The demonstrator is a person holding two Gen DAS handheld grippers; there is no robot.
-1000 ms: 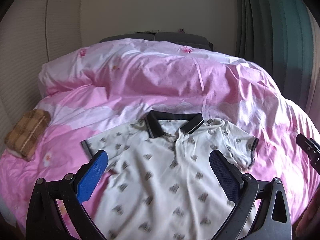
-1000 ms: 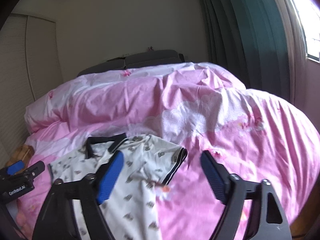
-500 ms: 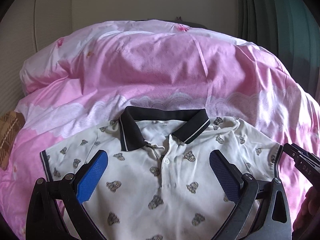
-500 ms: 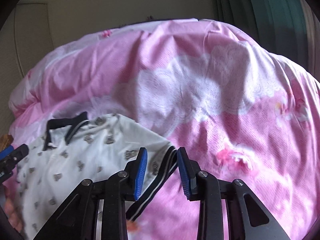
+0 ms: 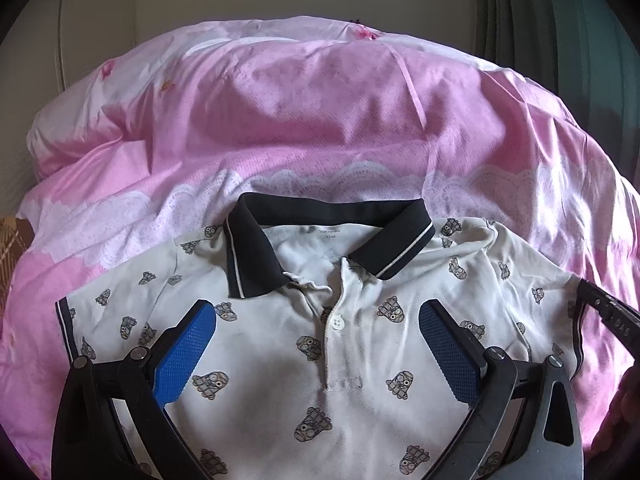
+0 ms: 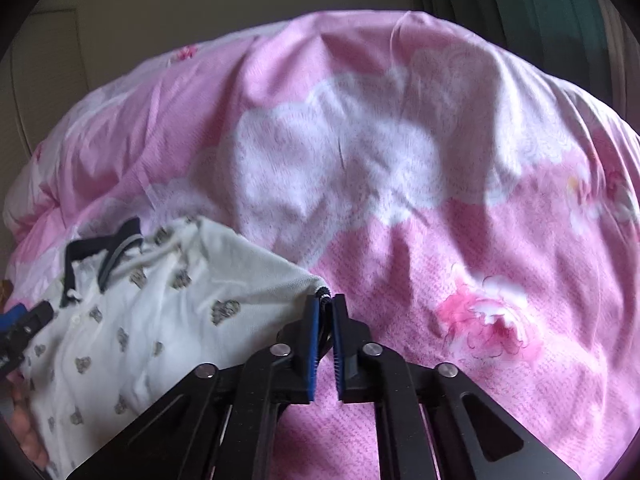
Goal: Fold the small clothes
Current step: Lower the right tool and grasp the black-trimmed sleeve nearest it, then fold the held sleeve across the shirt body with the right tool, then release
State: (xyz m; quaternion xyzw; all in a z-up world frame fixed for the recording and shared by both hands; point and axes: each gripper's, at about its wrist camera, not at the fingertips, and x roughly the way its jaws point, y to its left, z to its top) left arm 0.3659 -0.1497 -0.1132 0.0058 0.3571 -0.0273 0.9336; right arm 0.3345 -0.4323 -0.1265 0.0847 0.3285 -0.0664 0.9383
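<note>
The right claw (image 6: 325, 312), its blue-padded black fingers pressed together, pinches the dark-trimmed sleeve hem of the white short-sleeved polo shirt with a small grey printed motif (image 6: 160, 312). That sleeve is drawn taut toward the claw, forming a point at the pads. To the right of the grip, the pink quilted duvet with white lace-like patches and pink flowers (image 6: 460, 240) spreads wide and bare over the bed, rumpled into soft ridges.

The left claw (image 5: 318, 344) hangs with its fingers spread wide over the shirt's chest, one blue pad on either side of the buttoned placket, holding nothing. In the left wrist view the shirt (image 5: 320, 360) lies face up and fairly flat on the duvet (image 5: 280, 120), its black collar with a thin white stripe (image 5: 248, 256) open toward the far side of the bed. The shirt's other sleeve lies flat at the left, its dark-trimmed hem near the duvet's edge. A brown checked cloth (image 5: 12, 240) peeks in at the far left edge.
</note>
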